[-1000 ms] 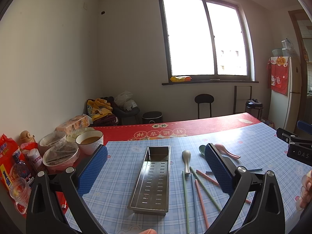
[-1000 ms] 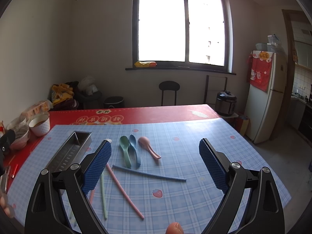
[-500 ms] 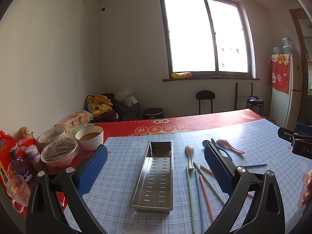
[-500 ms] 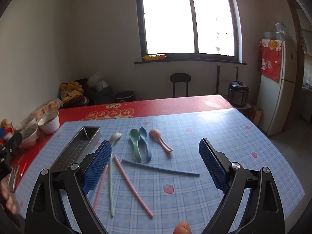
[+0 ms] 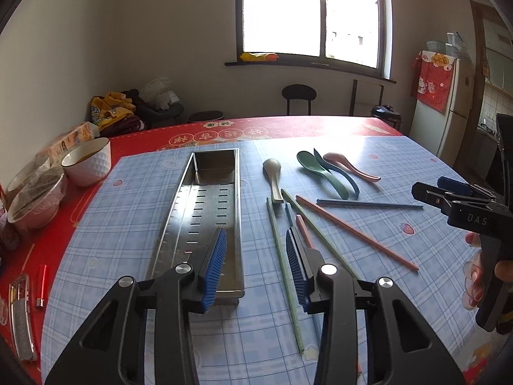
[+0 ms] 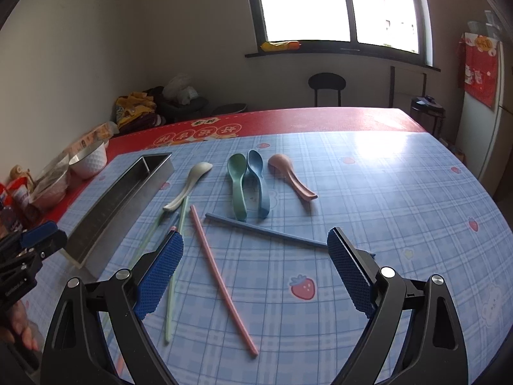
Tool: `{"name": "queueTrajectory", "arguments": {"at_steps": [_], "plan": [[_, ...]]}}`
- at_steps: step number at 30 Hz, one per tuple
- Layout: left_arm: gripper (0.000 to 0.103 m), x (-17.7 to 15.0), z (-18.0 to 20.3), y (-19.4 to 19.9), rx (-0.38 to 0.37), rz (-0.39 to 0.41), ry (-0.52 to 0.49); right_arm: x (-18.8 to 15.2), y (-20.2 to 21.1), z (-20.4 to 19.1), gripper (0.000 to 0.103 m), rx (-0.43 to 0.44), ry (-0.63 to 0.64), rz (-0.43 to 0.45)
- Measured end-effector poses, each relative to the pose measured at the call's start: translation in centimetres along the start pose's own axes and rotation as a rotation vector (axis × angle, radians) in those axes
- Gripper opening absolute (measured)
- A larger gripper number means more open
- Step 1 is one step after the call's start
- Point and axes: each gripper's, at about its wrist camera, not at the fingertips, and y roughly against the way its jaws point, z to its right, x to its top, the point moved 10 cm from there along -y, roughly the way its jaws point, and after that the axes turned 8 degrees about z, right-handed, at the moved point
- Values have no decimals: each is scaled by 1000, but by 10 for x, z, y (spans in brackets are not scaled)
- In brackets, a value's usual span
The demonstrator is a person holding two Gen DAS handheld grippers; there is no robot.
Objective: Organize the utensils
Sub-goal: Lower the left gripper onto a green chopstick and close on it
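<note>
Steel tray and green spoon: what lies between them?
A beige spoon, on the cloth between steel tray and green spoon; left wrist view.

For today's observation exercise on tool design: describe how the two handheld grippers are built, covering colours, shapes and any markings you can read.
Each gripper, left and right, has two black angular fingers with triangular cut-outs and round silver pivot bolts. The fingers end in flat rectangular blue pads with a fine ridged texture. Seen from the left camera, the right gripper's black body carries the white letters DAS. No cables or sleeves are visible.

pastel spoons [image 6: 239,189] & chopsticks [image 6: 221,284] lie scattered flat beside long steel tray [image 5: 205,215].
</note>
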Motion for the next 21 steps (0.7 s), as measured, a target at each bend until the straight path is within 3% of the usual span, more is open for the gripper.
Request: {"name": "queueTrajectory", "arguments": {"at_steps": [6, 13, 21], "plan": [[32, -22, 31, -39, -71, -110, -39, -9, -21, 9, 88, 42, -13, -19], [22, -39, 28, -80, -4, -213, -93, -14, -37, 21, 88, 59, -49, -25], [12, -45, 25, -103, 48, -272, -144, -16, -43, 28, 88, 115, -112, -41]]}}
